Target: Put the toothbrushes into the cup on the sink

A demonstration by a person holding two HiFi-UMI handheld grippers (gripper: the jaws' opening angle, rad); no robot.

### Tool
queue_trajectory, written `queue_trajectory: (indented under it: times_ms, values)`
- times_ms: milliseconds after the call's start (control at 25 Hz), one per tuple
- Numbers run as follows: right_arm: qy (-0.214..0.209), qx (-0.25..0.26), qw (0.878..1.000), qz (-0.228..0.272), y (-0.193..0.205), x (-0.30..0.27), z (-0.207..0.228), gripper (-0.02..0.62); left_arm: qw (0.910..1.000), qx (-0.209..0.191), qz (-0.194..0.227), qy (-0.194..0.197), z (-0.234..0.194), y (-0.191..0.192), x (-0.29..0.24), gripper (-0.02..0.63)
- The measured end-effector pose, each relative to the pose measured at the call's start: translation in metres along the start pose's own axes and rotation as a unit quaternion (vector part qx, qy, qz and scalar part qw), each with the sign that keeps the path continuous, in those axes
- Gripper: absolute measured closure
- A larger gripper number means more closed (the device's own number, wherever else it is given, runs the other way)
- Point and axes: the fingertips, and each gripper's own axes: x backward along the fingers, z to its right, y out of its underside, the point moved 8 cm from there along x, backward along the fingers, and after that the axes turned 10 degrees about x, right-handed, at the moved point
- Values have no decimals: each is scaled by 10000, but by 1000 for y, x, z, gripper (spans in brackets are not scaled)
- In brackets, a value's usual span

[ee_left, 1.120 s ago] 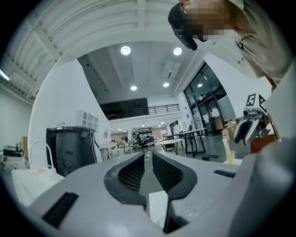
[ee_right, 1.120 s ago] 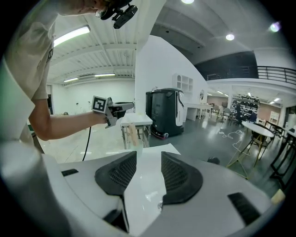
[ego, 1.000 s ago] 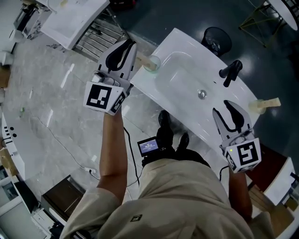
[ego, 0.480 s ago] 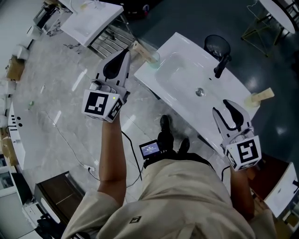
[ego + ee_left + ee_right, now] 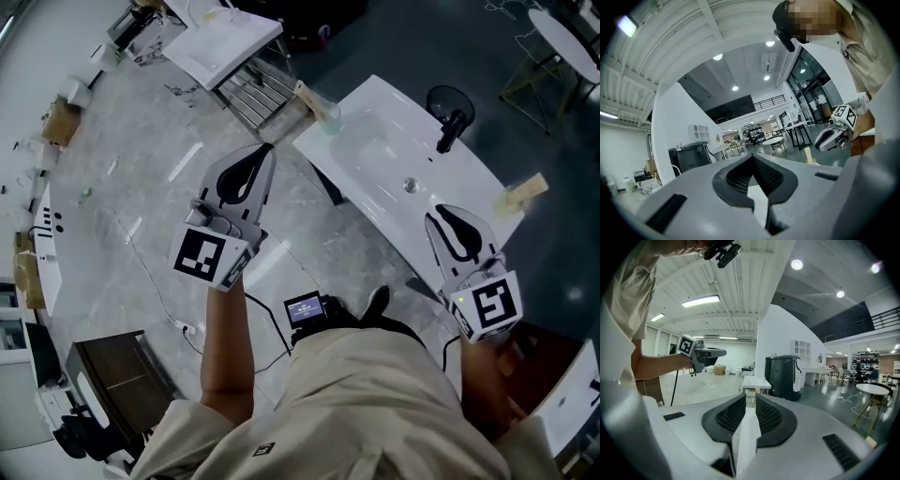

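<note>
Head view: white glossy sink (image 5: 375, 155), long slab w/ rounded basin, set diagonally at upper right; front edge bare, wide stretch of grey marble-look floor (image 5: 141, 197) to its left. Matte black faucet (image 5: 450, 129) at back rim, metal drain (image 5: 410, 186) mid-basin. Translucent cup (image 5: 331, 122) on sink's left corner, close to the edge; pale beige toothbrush (image 5: 309, 97) standing in it, handle slanting out up-left. Beige stick-shaped item (image 5: 521, 192) at sink's right end, too small to id. Left gripper (image 5: 265, 150) out over the floor, apart from sink, tips aimed toward the cup corner. Right gripper (image 5: 431, 217) at sink's front edge, right part; smooth grey-white shell, marker cube at rear. Left gripper view: ribbed black pads meeting at the tips, pressed together, nothing pinched; beyond, open hall w/ round table (image 5: 774, 139) and dark cabinet (image 5: 691, 159) at left. Right gripper view: ribbed pads w/ only a thin slit left, just been closing, nothing between them; past the slit, distant white basin on stand (image 5: 756, 381), dark rounded unit (image 5: 784, 376) just beside it, shiny floor around.
</note>
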Motion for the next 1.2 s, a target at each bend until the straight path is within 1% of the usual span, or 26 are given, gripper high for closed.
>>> queue_trajectory:
  times_ms: [160,320,480,560,680,960,1200]
  values:
    - [-136,4,9998,113,-13,10,-19,553,10000,5,-79,60,18,-9,31,600]
    - [-238,35,9995,215,-32,22,-51,566,9995,253,-162,61,29,-4,76,600]
    - [-265,177,9991,296,-54,45,-87,577,9985,512,-110,163,52,3,128,600]
    - [-274,235,9989,310,-65,59,-111,583,9980,564,-111,252,66,7,158,600]
    - [-413,256,9982,353,-84,82,-162,588,9974,620,-134,328,83,8,212,600]
    - [-624,396,9968,321,-115,125,-240,591,9970,643,92,427,113,-5,294,600]
    - [-733,465,9960,212,-135,138,-278,592,9955,767,182,520,122,-10,334,600]
